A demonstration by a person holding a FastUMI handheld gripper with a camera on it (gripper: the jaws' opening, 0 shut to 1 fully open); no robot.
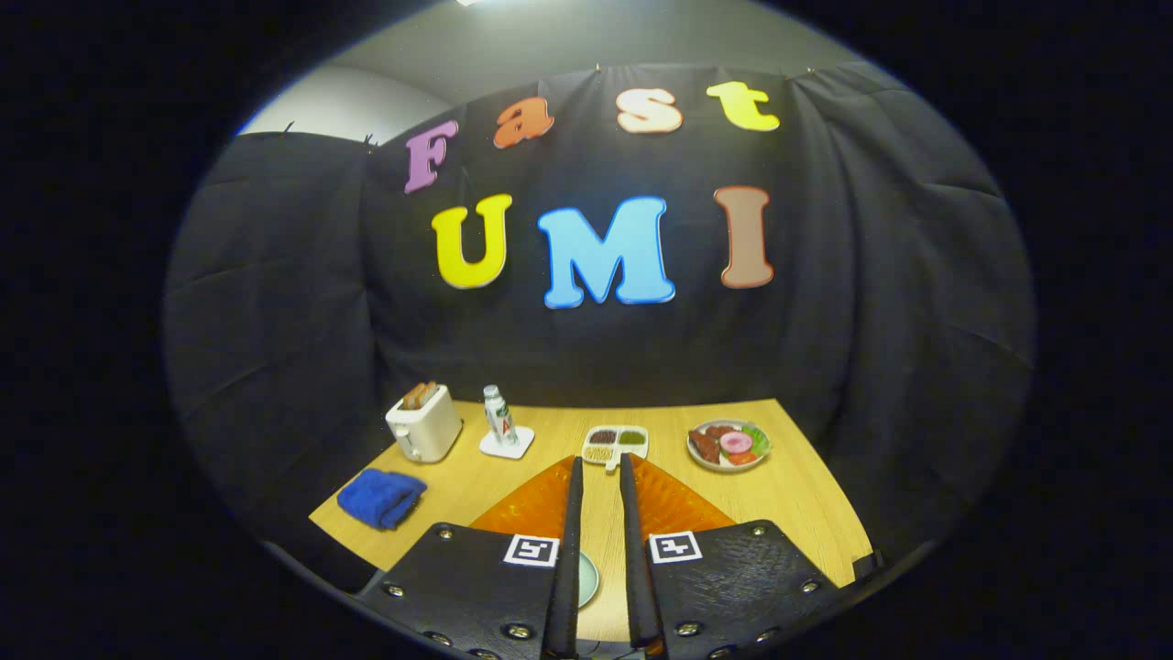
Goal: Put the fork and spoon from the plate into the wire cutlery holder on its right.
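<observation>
the gripper (pixel 600 461) hangs above the near edge of the wooden table (pixel 806 500), its 2 fingers parted by a narrow slit with bare tabletop showing through it; they grasp nothing.

low between the fingers, at 6 o'clock from the tips, a pale plate rim (pixel 588 579) peeks out. it may be the task's plate, but the fingers cover the rest. i cannot tell where the fork, the spoon or the wire holder lie, nor how far the job stands.

beyond the tips:
- divided dish (pixel 616 444) of seeds at 12 o'clock, just ahead
- plate of food (pixel 729 445) at 1 o'clock
- small bottle (pixel 498 417) on a coaster at 11 o'clock
- toaster (pixel 424 423) at 10 o'clock
- folded blue cloth (pixel 381 497) at 9 o'clock

handling, as a judgement: a fork and a spoon should be light, stiff and thin, likely smooth and apt to slide or swivel in a pinch. lying flat on a plate, they leave little to get under. the handle looks the best hold, pinched across its narrow width near the middle so the piece hangs level. each 1 should go alone, and the plate may skate if pushed.
</observation>
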